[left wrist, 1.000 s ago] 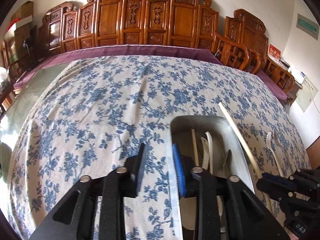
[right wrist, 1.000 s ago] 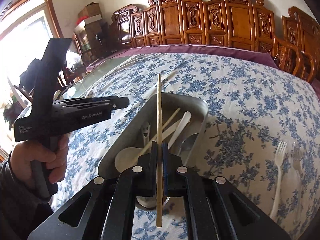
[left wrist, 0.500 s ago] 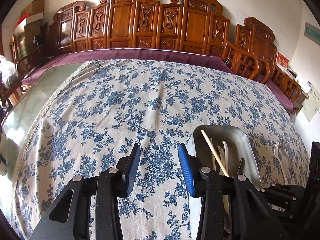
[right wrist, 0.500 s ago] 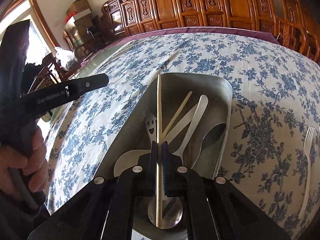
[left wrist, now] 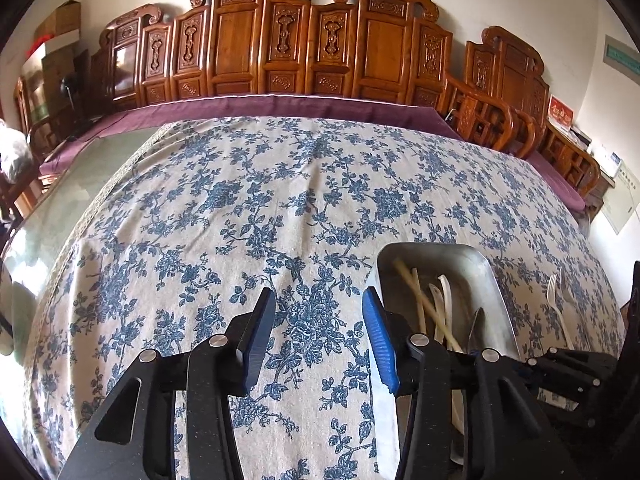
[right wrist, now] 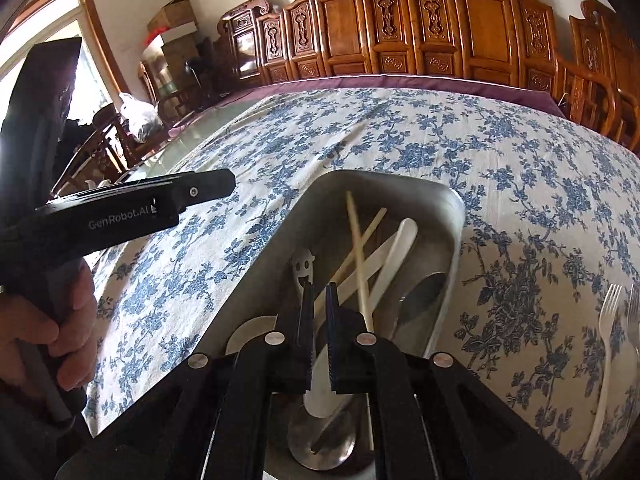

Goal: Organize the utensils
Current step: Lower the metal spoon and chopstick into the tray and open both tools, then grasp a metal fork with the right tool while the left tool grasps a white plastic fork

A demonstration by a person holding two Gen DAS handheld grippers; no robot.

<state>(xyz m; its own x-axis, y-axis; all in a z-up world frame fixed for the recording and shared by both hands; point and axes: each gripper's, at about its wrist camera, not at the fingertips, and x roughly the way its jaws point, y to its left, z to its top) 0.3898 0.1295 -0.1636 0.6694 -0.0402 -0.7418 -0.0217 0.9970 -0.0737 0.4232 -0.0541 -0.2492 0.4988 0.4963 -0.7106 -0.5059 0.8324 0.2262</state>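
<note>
Legible marking: "GenRobot.AI", printed in white on the black side of the left gripper, visible in the right wrist view to the left of the right claw. A red sign and a green wall plate, far right of the left claw, carry characters too small to read.

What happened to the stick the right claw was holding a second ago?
The right gripper let go: the chopstick now lies in the metal tray, crossing the other one, and the jaws stand slightly apart. The left gripper stayed open and empty; both forks remain on the tablecloth.
</note>
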